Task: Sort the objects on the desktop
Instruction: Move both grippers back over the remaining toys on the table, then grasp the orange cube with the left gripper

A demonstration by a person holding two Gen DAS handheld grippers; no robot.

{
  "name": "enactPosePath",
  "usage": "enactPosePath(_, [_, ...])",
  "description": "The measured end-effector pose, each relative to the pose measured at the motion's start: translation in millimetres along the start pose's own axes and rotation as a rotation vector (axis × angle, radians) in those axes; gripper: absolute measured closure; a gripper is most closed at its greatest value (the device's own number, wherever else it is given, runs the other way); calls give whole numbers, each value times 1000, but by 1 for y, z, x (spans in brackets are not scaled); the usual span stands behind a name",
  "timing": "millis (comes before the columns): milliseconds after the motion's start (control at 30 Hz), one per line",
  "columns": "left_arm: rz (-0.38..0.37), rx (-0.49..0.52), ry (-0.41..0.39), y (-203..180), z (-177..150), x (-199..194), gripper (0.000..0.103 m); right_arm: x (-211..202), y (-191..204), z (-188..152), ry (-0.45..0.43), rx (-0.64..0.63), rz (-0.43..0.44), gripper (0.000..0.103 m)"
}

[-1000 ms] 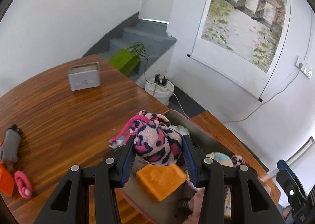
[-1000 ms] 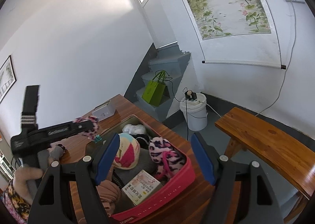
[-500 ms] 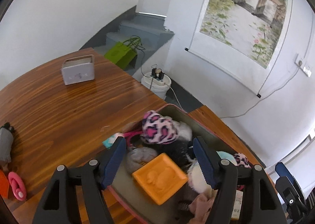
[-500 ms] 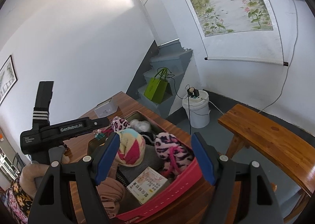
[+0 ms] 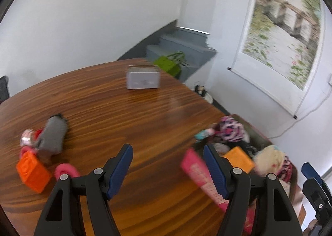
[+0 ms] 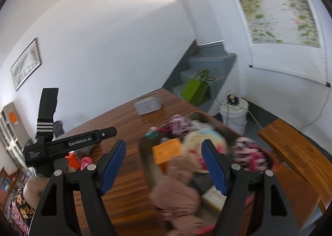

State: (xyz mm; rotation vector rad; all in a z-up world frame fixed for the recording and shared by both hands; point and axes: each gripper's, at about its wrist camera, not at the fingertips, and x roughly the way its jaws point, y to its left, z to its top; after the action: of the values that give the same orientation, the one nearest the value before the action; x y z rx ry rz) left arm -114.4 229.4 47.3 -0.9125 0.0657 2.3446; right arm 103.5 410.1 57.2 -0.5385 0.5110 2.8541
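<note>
My left gripper (image 5: 167, 170), jaws spread and empty, has swung off the pink bin (image 5: 199, 175), leaving the leopard plush (image 5: 230, 129) inside to its right; grey toy (image 5: 51, 134) ahead-left is next. Right gripper (image 6: 164, 165) is also spread.

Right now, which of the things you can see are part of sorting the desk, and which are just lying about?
Part of the job:
- red storage box, already stuffed with toys
- orange block on the table
- grey plush
- pink toy
- left tongs, open and empty

Lying about:
- white tin
- green bag on the stairs
- white bucket
- wooden bench
</note>
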Motion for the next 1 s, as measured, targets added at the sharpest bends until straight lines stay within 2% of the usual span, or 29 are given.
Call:
enactPosePath(200, [87, -93, -19, 67, -12, -23, 31, 28, 50, -9, 57, -73, 90, 25])
enactPosePath(500, [218, -305, -17, 171, -38, -41, 31, 84, 112, -27, 186, -133, 190, 25])
enactPosePath(667, [262, -349, 26, 193, -43, -19, 31, 96, 138, -35, 187, -175, 201, 25])
enactPosePath(767, [321, -315, 12, 189, -40, -9, 21, 100, 144, -41, 182, -198, 189, 25])
enactPosePath(1000, [470, -310, -7, 197, -40, 0, 21, 112, 141, -48, 211, -189, 171, 25])
